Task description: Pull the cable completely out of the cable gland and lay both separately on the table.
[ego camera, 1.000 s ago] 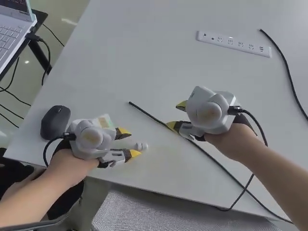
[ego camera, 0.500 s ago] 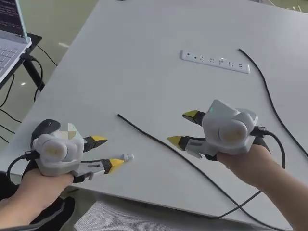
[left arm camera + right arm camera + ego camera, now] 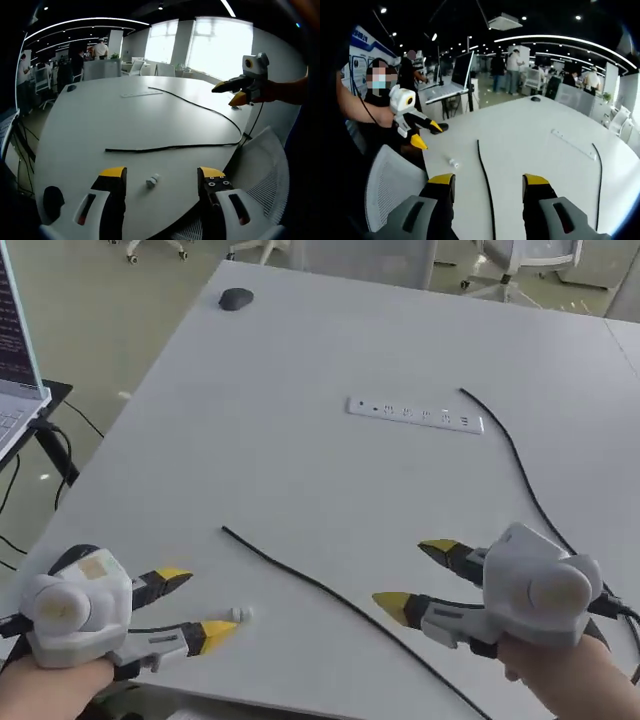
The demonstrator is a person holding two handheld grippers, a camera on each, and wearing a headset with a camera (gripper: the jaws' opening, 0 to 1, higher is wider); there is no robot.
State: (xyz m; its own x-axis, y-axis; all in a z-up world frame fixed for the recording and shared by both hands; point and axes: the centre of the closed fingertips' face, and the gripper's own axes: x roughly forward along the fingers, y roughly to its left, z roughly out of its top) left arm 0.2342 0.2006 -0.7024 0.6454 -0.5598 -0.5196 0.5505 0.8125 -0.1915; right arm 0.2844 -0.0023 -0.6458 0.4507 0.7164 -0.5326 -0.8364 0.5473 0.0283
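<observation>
Left gripper (image 3: 205,602) and right gripper (image 3: 403,574) hang open and empty over the white table (image 3: 300,440), where the thin black cable (image 3: 300,575), light and limp, lies clear of the small white plastic cable gland (image 3: 240,614), likely roll-prone and best pinched across its body.

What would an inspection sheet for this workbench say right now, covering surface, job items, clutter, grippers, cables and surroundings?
Surface: white table, no spills seen.
Job's things: black cable lying loose across the near side; small white cable gland apart from it, at the near edge.
Clutter: power strip; mouse at the far end.
Grippers: left gripper open, empty, beside the gland; right gripper open, empty, near the cable.
Cables: second black lead by the power strip.
Surroundings: laptop at left; office chairs beyond.
</observation>
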